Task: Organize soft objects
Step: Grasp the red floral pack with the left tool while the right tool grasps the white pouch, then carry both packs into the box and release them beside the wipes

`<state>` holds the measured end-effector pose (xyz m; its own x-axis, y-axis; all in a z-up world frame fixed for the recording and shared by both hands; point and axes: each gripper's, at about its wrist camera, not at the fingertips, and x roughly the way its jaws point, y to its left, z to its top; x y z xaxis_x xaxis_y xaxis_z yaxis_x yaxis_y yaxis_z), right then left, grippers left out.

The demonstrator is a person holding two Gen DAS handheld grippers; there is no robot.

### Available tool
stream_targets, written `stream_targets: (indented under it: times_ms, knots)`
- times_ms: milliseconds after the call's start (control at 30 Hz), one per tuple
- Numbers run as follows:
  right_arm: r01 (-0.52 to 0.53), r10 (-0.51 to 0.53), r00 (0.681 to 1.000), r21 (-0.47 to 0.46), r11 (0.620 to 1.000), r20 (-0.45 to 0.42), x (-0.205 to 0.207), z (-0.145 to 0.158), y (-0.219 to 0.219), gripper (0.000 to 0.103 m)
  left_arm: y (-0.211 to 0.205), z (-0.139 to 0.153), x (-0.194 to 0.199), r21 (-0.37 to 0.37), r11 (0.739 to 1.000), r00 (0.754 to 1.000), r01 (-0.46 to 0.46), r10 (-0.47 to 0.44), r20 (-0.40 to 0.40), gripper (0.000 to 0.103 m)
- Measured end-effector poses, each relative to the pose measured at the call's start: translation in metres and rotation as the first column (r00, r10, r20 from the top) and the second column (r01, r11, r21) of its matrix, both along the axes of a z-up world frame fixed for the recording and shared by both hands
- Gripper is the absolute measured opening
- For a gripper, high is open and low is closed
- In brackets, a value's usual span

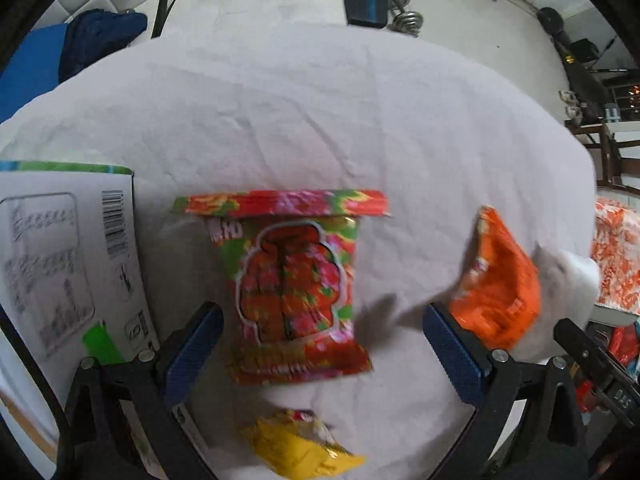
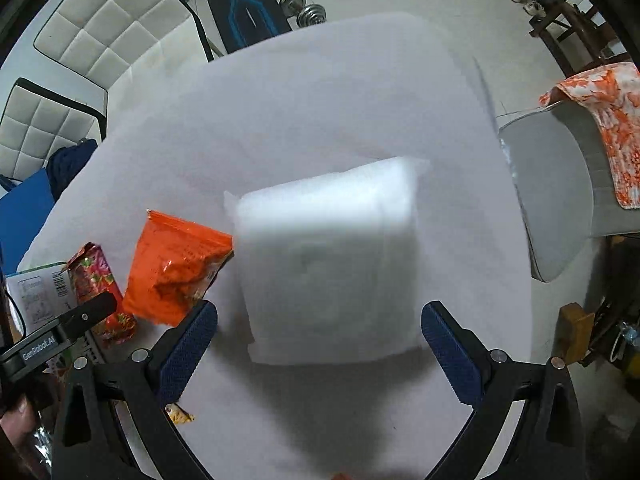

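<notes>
The left gripper [image 1: 322,344] has its fingers wide apart around the red candy bag [image 1: 294,284], not squeezing it. The right gripper [image 2: 318,344] is wide apart too, over the white soft pack [image 2: 328,260] in the middle of the white cloth [image 2: 320,100]. The orange bag [image 2: 176,272] lies just left of the pack — a closing finger could bump it. The yellow bag [image 1: 300,444] is cut off at the near edge, and both views are blurry.

Both grippers' jaws wide apart
</notes>
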<state>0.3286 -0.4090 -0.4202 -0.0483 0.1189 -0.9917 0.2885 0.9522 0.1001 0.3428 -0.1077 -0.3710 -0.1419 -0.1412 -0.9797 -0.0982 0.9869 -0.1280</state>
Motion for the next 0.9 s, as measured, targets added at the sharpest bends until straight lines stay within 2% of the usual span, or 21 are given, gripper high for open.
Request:
stream_targets:
  times_ms: [100, 200, 233, 367, 533, 800, 900]
  knots:
    - [0.002, -0.002, 1.000, 0.010, 1.000, -0.017, 0.007, -0.012, 0.000, 0.103, -0.002, -0.003, 0.002, 0.013, 1.000, 1.000, 0.007, -0.007, 0.002, 0.101]
    - [0.010, -0.009, 0.999, 0.014, 1.000, -0.032, 0.013, -0.021, 0.002, 0.103, -0.004, -0.006, 0.003, 0.000, 1.000, 1.000, 0.023, -0.023, -0.006, 0.072]
    - [0.011, -0.010, 0.999, 0.010, 1.000, -0.037, 0.014, -0.024, 0.000, 0.103, -0.004, -0.008, 0.002, 0.007, 1.000, 1.000, 0.027, -0.027, -0.014, 0.069]
    - [0.013, -0.013, 0.999, 0.005, 1.000, -0.048, 0.017, -0.030, -0.003, 0.103, -0.006, -0.008, 0.001, 0.026, 0.999, 0.999, 0.040, -0.040, 0.007, 0.066]
    - [0.009, -0.009, 0.998, -0.004, 1.000, -0.060, 0.018, -0.031, -0.003, 0.099, -0.002, 0.001, -0.008, 0.056, 0.998, 0.999, 0.041, -0.043, 0.029, 0.051]
    - [0.011, -0.014, 0.995, -0.030, 0.999, -0.097, 0.020, -0.046, 0.001, 0.098, 0.005, 0.006, -0.016, 0.067, 0.996, 0.997, 0.051, -0.055, 0.052, 0.043]
    - [0.012, -0.016, 0.994, -0.041, 0.999, -0.104, 0.021, -0.048, -0.001, 0.088, -0.002, 0.005, -0.017, 0.069, 0.996, 0.997, 0.054, -0.058, 0.059, 0.042]
